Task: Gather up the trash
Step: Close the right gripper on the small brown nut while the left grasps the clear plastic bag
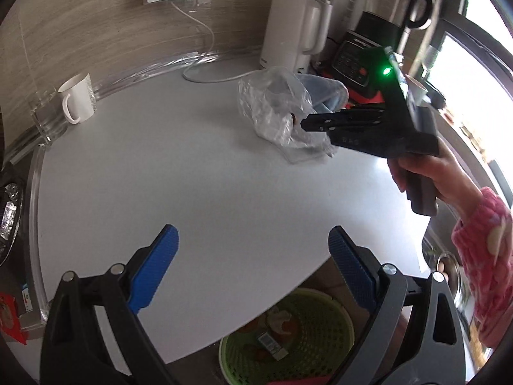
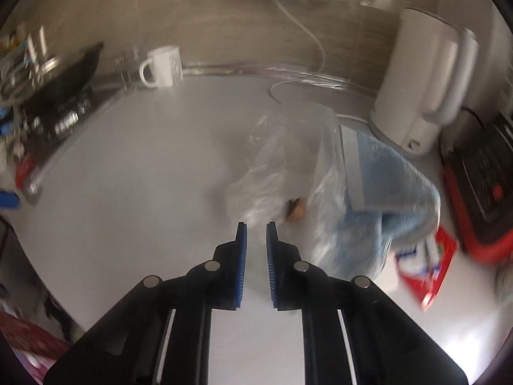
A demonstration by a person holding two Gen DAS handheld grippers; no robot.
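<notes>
Two tongs over my white countertop (image 1: 192,166): my left gripper (image 1: 253,250) gapes wide and empty, my right gripper (image 2: 256,234) is narrowed on nothing. The crumpled clear plastic bag (image 2: 282,166) lies just ahead of the right tips, against a blue cloth (image 2: 384,186); the green basket (image 1: 320,327) sits below the counter's edge.

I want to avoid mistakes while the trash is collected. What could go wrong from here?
1. The right hand-held gripper is nearly closed with nothing between its pads, just short of the plastic bag; it may push the bag instead of gripping it.
2. The blue cloth touches the bag and could be dragged along.
</notes>
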